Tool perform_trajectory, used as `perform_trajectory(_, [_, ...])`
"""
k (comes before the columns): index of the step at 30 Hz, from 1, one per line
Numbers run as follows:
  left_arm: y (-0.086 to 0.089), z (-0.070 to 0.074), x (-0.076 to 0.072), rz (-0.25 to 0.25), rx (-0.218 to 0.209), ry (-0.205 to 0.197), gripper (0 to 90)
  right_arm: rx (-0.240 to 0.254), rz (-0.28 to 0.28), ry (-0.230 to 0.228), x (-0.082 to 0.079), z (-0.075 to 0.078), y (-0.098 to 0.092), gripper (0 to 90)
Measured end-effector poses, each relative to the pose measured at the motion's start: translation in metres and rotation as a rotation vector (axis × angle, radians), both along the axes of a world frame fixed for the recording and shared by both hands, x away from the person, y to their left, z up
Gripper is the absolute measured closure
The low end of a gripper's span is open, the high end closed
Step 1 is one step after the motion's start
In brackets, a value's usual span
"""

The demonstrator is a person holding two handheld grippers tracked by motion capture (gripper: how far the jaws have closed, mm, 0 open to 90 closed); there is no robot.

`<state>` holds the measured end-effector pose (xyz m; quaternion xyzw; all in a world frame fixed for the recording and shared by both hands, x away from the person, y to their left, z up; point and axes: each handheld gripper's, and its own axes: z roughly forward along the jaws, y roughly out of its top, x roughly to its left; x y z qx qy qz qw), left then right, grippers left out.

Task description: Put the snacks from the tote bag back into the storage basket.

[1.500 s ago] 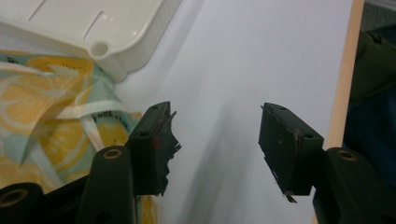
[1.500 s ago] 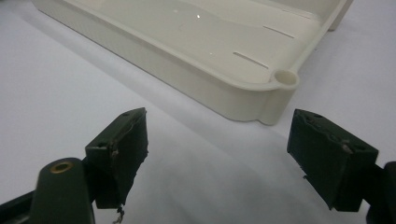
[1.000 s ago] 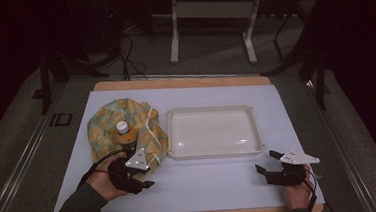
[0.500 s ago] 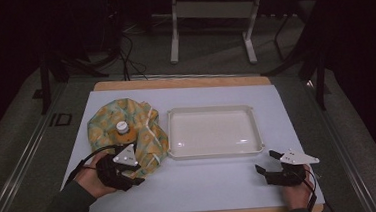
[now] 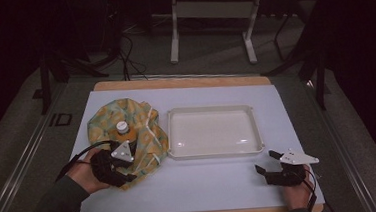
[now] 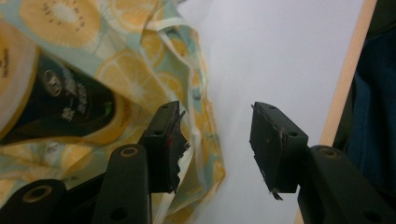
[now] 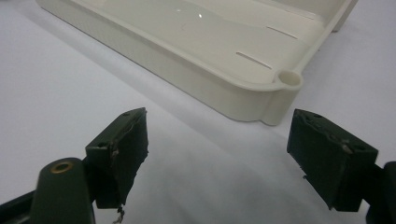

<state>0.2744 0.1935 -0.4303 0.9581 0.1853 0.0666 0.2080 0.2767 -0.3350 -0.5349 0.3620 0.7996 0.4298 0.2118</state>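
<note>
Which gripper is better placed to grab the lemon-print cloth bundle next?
Left. The left gripper is open right at the near edge of the cloth bundle, with fabric beside one jaw in the left gripper view. The right gripper, also open, sits across the table near the tray's corner.

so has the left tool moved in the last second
Yes. In the high view the left tool has slid left and slightly toward the person, away from the white tray, and sits at the patterned cloth's near edge.
</note>
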Motion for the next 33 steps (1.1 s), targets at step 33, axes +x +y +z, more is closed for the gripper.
perform_trajectory(33, [0.017, 0.018, 0.024, 0.056, 0.072, 0.032, 52.2, 0.017, 0.009, -0.008, -0.001, 0.000, -0.002, 19.9])
